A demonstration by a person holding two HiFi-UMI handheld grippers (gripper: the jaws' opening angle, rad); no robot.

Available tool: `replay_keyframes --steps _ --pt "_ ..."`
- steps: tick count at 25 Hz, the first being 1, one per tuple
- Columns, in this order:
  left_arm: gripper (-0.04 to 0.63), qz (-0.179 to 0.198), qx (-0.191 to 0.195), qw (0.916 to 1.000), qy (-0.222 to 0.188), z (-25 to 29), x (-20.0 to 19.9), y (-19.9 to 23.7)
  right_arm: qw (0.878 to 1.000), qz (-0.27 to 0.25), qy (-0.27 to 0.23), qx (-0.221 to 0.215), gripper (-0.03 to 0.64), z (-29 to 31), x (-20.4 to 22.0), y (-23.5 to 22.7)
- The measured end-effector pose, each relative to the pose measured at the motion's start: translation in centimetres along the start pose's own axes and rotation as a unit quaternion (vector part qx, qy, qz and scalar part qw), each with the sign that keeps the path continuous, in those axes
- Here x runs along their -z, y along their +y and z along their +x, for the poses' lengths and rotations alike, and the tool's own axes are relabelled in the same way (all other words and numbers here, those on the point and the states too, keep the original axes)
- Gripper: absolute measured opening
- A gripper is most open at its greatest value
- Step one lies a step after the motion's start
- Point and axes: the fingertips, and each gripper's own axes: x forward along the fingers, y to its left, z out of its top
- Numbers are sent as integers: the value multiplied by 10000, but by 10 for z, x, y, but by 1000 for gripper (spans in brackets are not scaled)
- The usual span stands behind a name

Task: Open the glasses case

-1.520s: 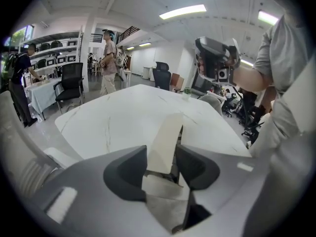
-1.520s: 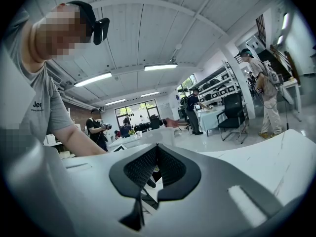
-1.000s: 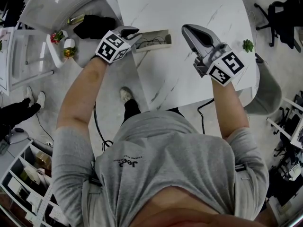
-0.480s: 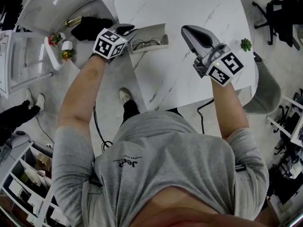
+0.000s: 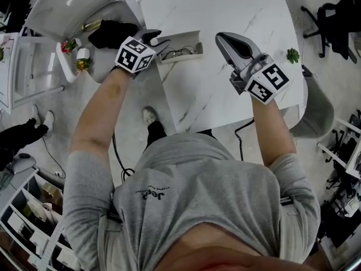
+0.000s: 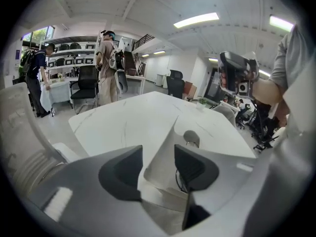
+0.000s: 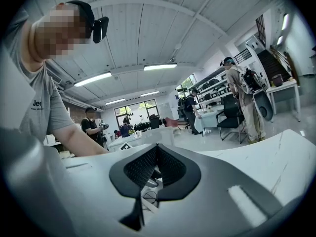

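Loosening since a moment ago, the left tool (image 5: 153,38) has just parted its jaws. The lid of the glasses case (image 5: 181,43) stands between them, no longer pinched. We see the case lying open at the counter's (image 5: 225,4) left edge, glasses (image 5: 179,52) inside. It looks light, stiff-shelled and likely to slide – we judge the lid's rim the best hold. The right tool (image 5: 221,38) hovers clenched on nothing, with open counter beyond.

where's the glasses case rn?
Head view: the glasses case lies open at the left edge of the white table, its end between the jaws of the left gripper, which have just been opening; the right gripper hovers to its right.
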Motion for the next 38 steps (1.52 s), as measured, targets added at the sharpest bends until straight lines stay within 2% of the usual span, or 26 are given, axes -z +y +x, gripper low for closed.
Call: replay_keyframes --steps 3,9,14,18,26,30,34,38 --pt "242 46 -57 9999 -94 -12 -4 -4 10000 -55 -4 -29 3 0 -5 9" --pt "244 10 -160 9983 -565 -53 -25 -20 9998 -184 -31 -50 3 -2 -20 28" --pt "244 57 -294 9930 -1146 -119 -51 -38 9994 -316 -73 -110 3 -1 -37 51" --pt "244 163 -578 9841 -1674 -191 -73 -51 9987 -463 -105 -168 3 2 -56 75" --pt "195 98 -1166 9566 -2670 -332 -99 -82 9968 -746 -129 -250 3 2 -91 121" --pt "157 -232 -1479 9350 -3215 -399 -94 -91 9963 -803 -83 -297 3 4 -95 141" --pt "104 -479 -1817 9147 -3577 -449 -85 -101 9957 -836 -111 -392 3 9 -103 159" --pt "57 -613 -1832 8947 -4026 -482 -86 -112 9942 -916 -165 -534 3 21 -115 178"
